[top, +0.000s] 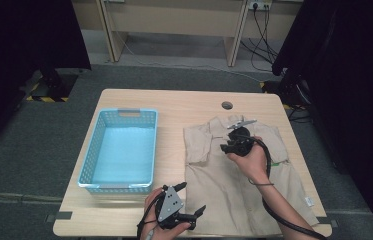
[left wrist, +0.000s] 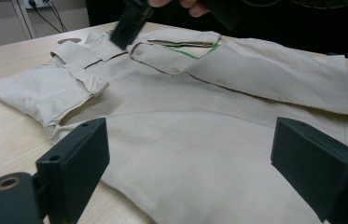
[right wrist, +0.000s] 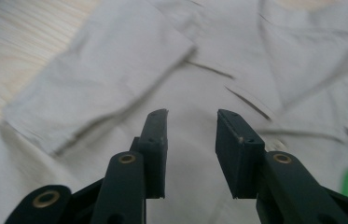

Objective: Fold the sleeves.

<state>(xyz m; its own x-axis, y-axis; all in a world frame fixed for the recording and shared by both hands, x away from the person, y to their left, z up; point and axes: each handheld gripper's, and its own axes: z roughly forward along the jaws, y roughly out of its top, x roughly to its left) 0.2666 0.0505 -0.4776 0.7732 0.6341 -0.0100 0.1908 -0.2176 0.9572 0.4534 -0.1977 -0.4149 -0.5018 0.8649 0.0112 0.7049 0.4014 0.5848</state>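
Left gripper (top: 194, 202) at the bench's near edge, fingers (left wrist: 76, 161) wide apart over the shirt (left wrist: 199, 140), empty. Right gripper (top: 228, 146) near the collar, fingers (right wrist: 155, 149) slightly apart, holding nothing.

We see a beige shirt (top: 234, 175) spread on the wooden table (top: 184, 102) beside an empty blue basket (top: 120, 150), with the right gripper (top: 225, 148) over its collar and the left gripper (top: 193, 200) at its lower-left edge, jaws apart.
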